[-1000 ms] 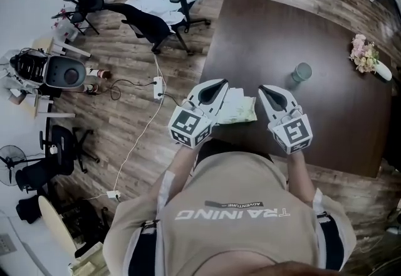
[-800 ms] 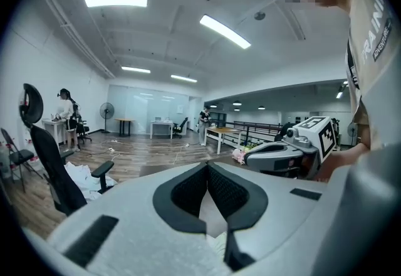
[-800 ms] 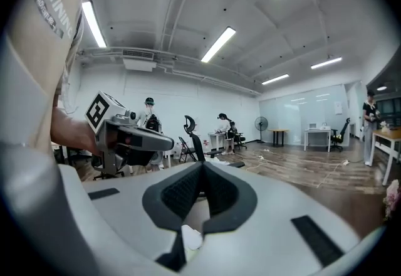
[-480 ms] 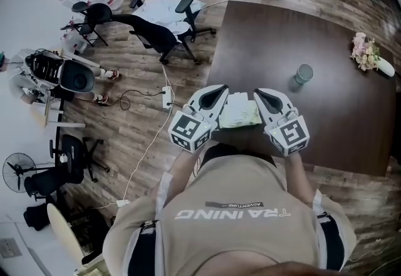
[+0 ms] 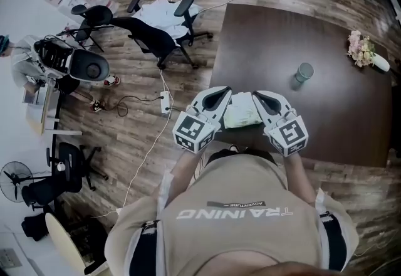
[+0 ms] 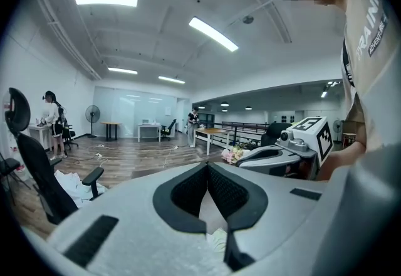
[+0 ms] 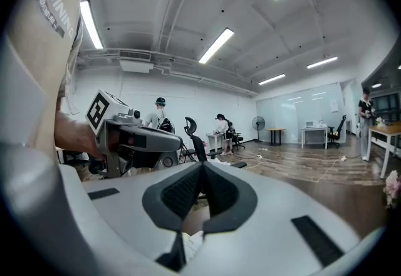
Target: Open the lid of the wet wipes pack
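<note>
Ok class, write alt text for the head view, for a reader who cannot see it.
Seen from above, a person holds a pale wet wipes pack between the left gripper and right gripper, each shut on one end, at the near edge of a dark table. A cup and flowers stand farther back.

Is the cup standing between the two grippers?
No, the cup stands alone out on the table, well beyond the left gripper and right gripper.
</note>
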`<move>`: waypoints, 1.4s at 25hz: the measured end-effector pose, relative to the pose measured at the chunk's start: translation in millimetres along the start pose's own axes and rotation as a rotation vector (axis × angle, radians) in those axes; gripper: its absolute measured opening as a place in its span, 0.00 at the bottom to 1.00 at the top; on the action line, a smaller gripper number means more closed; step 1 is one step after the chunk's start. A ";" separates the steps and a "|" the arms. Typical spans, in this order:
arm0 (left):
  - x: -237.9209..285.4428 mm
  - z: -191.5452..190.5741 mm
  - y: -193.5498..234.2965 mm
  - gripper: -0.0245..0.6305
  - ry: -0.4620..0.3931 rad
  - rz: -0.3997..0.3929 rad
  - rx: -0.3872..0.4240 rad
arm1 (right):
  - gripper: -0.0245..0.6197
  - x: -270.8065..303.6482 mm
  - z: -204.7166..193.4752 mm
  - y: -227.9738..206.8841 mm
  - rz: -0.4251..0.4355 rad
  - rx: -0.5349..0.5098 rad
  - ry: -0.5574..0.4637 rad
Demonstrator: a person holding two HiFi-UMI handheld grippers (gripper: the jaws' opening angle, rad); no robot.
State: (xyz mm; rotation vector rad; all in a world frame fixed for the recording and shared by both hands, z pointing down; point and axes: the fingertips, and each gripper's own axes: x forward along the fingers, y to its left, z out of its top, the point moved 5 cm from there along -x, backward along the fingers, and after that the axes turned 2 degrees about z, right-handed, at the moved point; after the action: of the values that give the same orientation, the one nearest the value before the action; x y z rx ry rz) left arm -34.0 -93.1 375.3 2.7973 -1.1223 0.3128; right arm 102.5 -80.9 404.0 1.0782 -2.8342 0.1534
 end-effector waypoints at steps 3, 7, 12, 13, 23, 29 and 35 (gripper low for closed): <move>-13.8 -4.6 5.5 0.05 -0.020 0.001 -0.025 | 0.06 -4.6 10.3 13.7 -0.031 -0.010 0.003; -18.5 -14.2 10.6 0.05 -0.061 -0.015 -0.064 | 0.06 -12.6 14.9 22.1 -0.073 -0.013 0.011; -23.1 -33.1 7.9 0.05 -0.071 -0.080 -0.138 | 0.06 -23.5 5.8 27.1 -0.162 0.052 0.022; -25.1 -34.2 6.8 0.05 -0.076 -0.099 -0.168 | 0.06 -24.2 6.1 29.5 -0.168 0.041 0.035; -42.2 -32.4 24.8 0.05 -0.110 -0.069 -0.180 | 0.06 11.1 33.2 37.1 -0.078 0.035 -0.029; -33.7 -20.0 30.3 0.05 -0.115 -0.062 -0.130 | 0.06 17.0 43.8 14.2 -0.107 0.008 -0.032; -35.6 -3.5 35.5 0.05 -0.119 -0.045 -0.092 | 0.06 17.3 51.1 7.0 -0.111 -0.013 -0.015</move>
State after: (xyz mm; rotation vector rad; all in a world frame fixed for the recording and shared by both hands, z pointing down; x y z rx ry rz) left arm -84.2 -94.2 371.5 2.7864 -1.0665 0.0892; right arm 81.8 -93.8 355.3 1.2353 -2.7754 0.1186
